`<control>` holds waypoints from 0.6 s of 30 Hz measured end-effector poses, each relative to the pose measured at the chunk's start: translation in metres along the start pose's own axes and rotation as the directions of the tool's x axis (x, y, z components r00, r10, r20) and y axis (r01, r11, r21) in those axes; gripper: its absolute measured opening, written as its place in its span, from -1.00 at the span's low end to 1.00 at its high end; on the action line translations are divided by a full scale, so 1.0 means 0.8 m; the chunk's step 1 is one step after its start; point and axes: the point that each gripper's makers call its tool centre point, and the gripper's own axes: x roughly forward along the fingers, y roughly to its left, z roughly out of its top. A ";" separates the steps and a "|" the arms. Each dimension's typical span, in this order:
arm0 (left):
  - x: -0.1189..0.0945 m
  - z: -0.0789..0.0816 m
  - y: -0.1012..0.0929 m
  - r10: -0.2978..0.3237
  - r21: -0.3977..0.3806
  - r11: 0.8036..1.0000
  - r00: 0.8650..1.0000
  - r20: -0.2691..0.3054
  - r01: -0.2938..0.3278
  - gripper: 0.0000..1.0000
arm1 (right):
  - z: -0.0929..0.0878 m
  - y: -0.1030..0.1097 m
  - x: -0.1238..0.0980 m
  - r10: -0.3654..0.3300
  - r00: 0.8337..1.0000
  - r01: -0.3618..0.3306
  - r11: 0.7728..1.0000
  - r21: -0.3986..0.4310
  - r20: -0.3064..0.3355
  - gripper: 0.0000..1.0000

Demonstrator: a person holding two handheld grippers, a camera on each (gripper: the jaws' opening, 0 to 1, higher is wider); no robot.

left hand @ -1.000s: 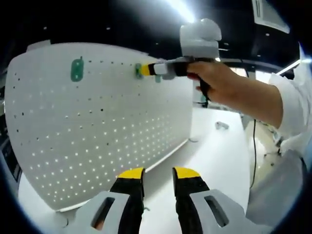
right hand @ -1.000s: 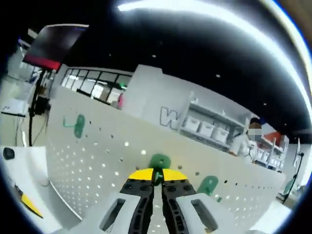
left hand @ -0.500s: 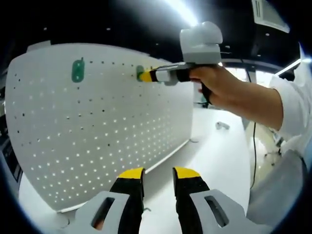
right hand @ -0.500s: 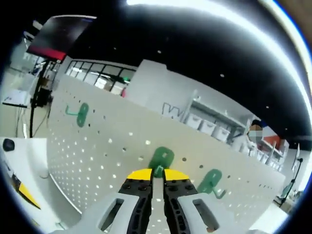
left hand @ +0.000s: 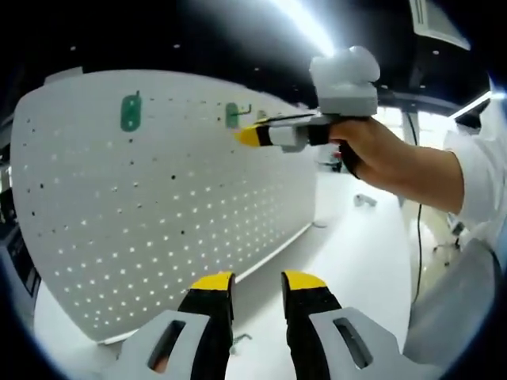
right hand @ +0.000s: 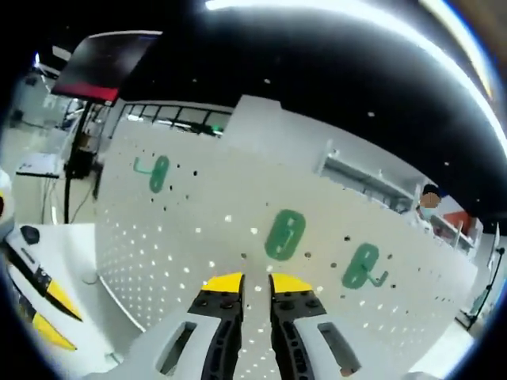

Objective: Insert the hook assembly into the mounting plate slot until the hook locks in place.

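White pegboard mounting plate [right hand: 198, 237] carries the middle green hook [right hand: 285, 234] seated just ahead of the empty, slightly parted right gripper [right hand: 255, 283], while the left gripper [left hand: 257, 281] idles parted and empty; insertion looks complete, next verify locking.

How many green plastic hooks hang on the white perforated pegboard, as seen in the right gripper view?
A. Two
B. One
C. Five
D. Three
D: three green plastic hooks sit on the white perforated pegboard, one at the left, one in the middle above the right gripper whose jaws stand slightly apart, and one further right.
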 end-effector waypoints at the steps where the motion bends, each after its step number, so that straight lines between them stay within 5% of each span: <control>1: -0.001 -0.001 0.003 0.006 0.002 1.000 1.000 -0.002 -0.006 -0.51 | -0.004 0.005 -0.002 0.009 1.000 -0.009 1.000 -0.005 -0.006 -0.80; 18: -0.009 -0.011 0.030 0.069 0.003 0.998 0.997 -0.026 -0.069 -0.50 | -0.068 0.101 -0.030 0.214 0.973 -0.215 0.977 -0.005 -0.086 -0.79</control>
